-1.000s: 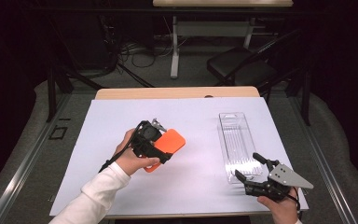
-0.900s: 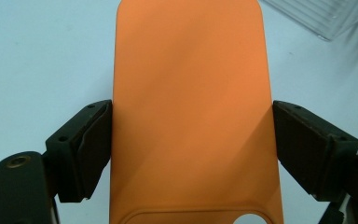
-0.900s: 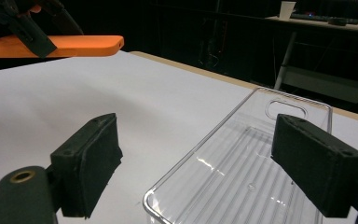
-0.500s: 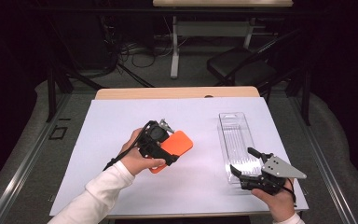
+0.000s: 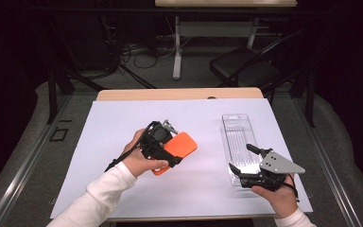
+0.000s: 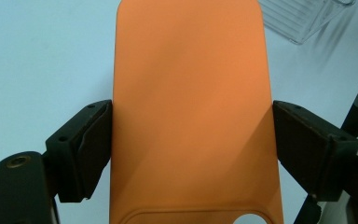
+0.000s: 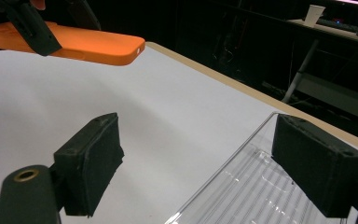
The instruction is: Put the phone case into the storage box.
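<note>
An orange phone case is held off the white sheet by my left gripper. In the left gripper view both black jaws press the long edges of the case, with the gripper shut on it. A clear plastic package lies lengthwise at the right of the table. My right gripper hovers over its near end, jaws wide apart with nothing between them. The right gripper view shows this gripper above the package, and the orange case raised at the upper left.
A white sheet covers most of the wooden table. Beyond the far edge stand a dark chair and a desk leg with cables on the floor. A corner of the clear package lies ahead of the case.
My right gripper has risen and moved left and forward over the near end of the clear package. The left gripper has carried the orange case slightly to the right.
</note>
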{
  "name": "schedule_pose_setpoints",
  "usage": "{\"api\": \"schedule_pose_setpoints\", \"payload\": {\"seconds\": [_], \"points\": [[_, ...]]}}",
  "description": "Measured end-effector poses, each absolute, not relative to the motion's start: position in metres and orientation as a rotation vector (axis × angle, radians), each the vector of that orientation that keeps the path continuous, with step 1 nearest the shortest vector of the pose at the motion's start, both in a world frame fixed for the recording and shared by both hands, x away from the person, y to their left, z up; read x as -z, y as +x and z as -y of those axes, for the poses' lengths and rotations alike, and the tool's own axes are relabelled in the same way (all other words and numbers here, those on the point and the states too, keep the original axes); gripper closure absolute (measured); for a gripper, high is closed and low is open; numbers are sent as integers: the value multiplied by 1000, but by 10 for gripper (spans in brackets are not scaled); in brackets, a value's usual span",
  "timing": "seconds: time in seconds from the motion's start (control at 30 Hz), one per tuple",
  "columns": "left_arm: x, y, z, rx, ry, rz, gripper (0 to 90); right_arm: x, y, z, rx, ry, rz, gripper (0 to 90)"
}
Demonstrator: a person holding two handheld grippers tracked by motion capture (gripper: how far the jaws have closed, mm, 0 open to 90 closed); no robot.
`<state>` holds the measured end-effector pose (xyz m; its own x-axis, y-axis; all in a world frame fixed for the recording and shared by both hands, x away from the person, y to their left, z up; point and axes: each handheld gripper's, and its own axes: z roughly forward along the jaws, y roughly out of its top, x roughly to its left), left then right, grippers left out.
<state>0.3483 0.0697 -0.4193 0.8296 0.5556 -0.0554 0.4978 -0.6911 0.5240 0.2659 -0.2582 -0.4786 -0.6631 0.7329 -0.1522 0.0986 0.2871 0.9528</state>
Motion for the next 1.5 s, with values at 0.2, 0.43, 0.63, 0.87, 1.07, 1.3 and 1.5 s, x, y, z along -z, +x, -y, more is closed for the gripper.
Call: {"api": "schedule_pose_setpoints", "payload": {"seconds": [0.2, 0.43, 0.63, 0.87, 1.07, 1.3, 1.5], "points": [[420, 348, -65, -135, 2482, -760, 161, 479, 270, 251, -1370, 676, -2021, 153], [420, 349, -61, -129, 2495, -743, 161, 473, 270, 235, -1246, 497, -2059, 160], [420, 349, -60, -117, 2500, -735, 161, 470, 270, 228, -1144, 394, -2089, 167], [421, 350, -59, -110, 2513, -732, 161, 467, 270, 221, -1093, 320, -2099, 169], [422, 350, -59, -101, 2514, -737, 161, 465, 268, 211, -1002, 216, -2116, 178], [423, 351, -59, -84, 2518, -744, 162, 464, 262, 198, -829, 6, -2080, 214], [423, 351, -58, -83, 2522, -740, 162, 471, 260, 190, -717, -91, -2062, 263]]}}
